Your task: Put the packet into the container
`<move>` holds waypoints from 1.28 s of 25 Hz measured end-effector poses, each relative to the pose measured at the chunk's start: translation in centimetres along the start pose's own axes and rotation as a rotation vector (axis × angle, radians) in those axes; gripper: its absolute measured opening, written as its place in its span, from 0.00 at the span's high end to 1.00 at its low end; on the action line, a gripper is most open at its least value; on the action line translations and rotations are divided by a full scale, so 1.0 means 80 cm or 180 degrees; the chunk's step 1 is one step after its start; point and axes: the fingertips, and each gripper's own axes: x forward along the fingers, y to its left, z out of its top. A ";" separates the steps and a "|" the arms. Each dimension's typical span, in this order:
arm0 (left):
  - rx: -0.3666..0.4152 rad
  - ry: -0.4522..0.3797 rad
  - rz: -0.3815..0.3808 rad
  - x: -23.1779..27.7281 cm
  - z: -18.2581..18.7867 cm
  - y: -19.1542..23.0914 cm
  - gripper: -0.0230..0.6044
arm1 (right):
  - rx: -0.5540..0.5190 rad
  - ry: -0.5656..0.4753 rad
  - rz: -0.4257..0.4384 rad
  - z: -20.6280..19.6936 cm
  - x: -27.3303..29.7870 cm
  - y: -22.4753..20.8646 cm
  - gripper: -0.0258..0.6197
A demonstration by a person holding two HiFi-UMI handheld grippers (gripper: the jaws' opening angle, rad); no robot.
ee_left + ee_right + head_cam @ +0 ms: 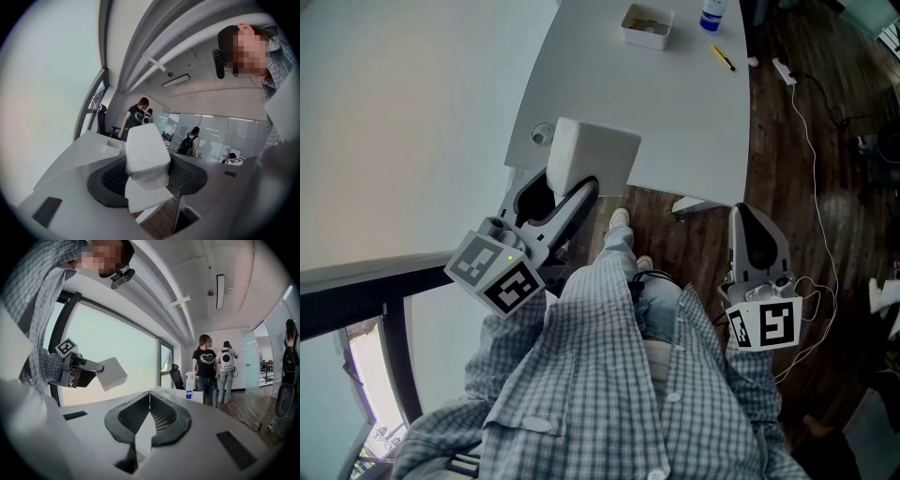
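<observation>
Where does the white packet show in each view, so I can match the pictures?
Head view: packet at centre, by the near edge of the table.
Left gripper view: packet at centre, clamped between the jaws.
Right gripper view: packet at left, in the left tongs.
Shared landmark: the pale table.

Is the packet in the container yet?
Out. The left gripper grips the white packet at the edge of the table; the container stands apart, farther along.
</observation>
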 end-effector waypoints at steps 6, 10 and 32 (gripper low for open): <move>0.0013 0.0077 -0.0121 0.038 0.015 0.016 0.55 | 0.0031 0.0020 -0.0122 0.007 0.027 -0.021 0.94; 0.0008 0.0144 -0.0167 0.067 0.028 0.048 0.55 | 0.0042 0.0051 -0.0169 0.011 0.068 -0.031 0.94; 0.0078 0.0263 -0.0450 0.150 0.097 0.176 0.55 | 0.0041 0.0135 -0.0437 0.041 0.205 -0.026 0.94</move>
